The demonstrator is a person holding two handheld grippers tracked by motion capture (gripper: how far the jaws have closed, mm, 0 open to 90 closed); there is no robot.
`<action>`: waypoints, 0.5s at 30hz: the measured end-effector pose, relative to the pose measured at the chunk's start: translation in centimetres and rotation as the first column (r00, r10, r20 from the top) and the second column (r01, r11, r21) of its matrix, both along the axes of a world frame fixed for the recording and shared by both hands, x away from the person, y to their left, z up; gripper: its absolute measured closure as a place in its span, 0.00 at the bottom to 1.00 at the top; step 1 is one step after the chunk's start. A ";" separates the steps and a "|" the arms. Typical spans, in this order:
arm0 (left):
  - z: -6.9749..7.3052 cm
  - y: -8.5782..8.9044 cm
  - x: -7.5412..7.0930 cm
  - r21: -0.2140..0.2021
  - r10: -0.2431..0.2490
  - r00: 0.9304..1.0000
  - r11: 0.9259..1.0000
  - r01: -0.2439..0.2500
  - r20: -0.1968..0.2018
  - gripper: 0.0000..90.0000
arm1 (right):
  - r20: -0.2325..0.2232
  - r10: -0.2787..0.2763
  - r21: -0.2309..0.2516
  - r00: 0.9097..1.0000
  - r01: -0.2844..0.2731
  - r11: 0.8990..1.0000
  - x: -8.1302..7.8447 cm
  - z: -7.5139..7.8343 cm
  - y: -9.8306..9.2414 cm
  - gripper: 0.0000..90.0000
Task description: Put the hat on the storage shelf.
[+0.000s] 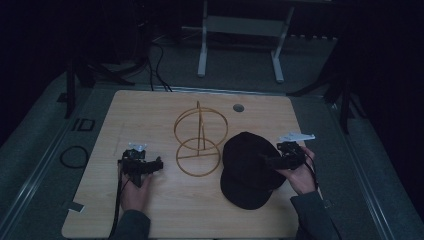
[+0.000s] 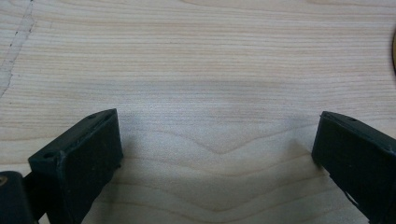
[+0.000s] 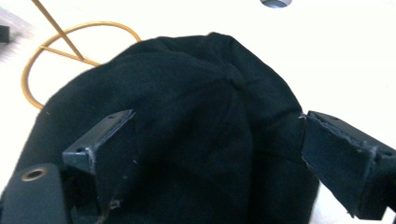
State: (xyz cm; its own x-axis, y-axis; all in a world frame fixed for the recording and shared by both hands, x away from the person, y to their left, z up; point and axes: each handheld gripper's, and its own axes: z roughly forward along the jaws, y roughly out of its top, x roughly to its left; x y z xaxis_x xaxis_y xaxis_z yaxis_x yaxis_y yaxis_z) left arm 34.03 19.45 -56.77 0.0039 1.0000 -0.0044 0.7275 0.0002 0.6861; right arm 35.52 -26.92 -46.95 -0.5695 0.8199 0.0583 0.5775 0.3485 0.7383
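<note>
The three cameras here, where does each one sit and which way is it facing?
High view: above the person's side, looking forward and down at the table, black cap and gold wire stand; both forearms, left gripper, right gripper.
Left gripper view: rides the left gripper, looking down at bare wood between open jaws.
Right gripper view: rides the right gripper, facing the cap between open jaws.
Shared: the high and right gripper views both show cap and stand.
</note>
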 end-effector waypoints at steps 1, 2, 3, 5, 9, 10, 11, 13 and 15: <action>0.0 0.0 0.0 0.000 0.000 1.000 1.000 0.000 0.000 0.01 | -0.002 0.010 0.002 1.000 -0.010 1.000 0.1 0.1 0.2 0.12; 0.0 0.0 0.0 0.000 0.000 1.000 1.000 0.000 0.000 0.01 | 0.002 0.016 -0.001 1.000 -0.016 1.000 0.1 0.2 0.4 0.12; 0.0 0.0 0.0 0.000 0.000 1.000 1.000 0.000 0.000 0.01 | 0.001 0.030 -0.001 1.000 -0.030 1.000 0.3 0.3 0.6 0.12; 0.0 0.0 0.0 0.000 0.000 1.000 1.000 0.000 0.000 0.01 | 0.001 0.044 -0.001 0.999 -0.044 0.999 0.5 0.5 0.9 0.12; 0.0 0.0 0.0 0.000 0.000 1.000 1.000 0.000 0.000 0.01 | -0.006 0.058 -0.006 0.998 -0.058 0.998 1.2 0.9 1.5 0.12; 0.0 0.0 0.0 0.000 0.000 1.000 1.000 0.000 0.000 0.01 | -0.009 0.060 -0.008 0.998 -0.060 0.998 1.4 0.9 1.7 0.12; 0.0 0.0 0.0 0.000 0.000 1.000 1.000 0.000 0.000 0.01 | -0.009 0.063 -0.011 0.998 -0.063 0.998 1.5 0.9 1.8 0.12; 0.0 0.0 0.0 0.000 0.000 1.000 1.000 0.000 0.000 0.01 | -0.015 0.068 -0.016 0.998 -0.069 0.998 1.7 0.9 2.0 0.12; 0.0 0.0 0.0 0.000 0.000 1.000 1.000 0.000 0.000 0.01 | -0.019 0.071 -0.021 0.997 -0.071 0.997 1.8 0.8 2.2 0.12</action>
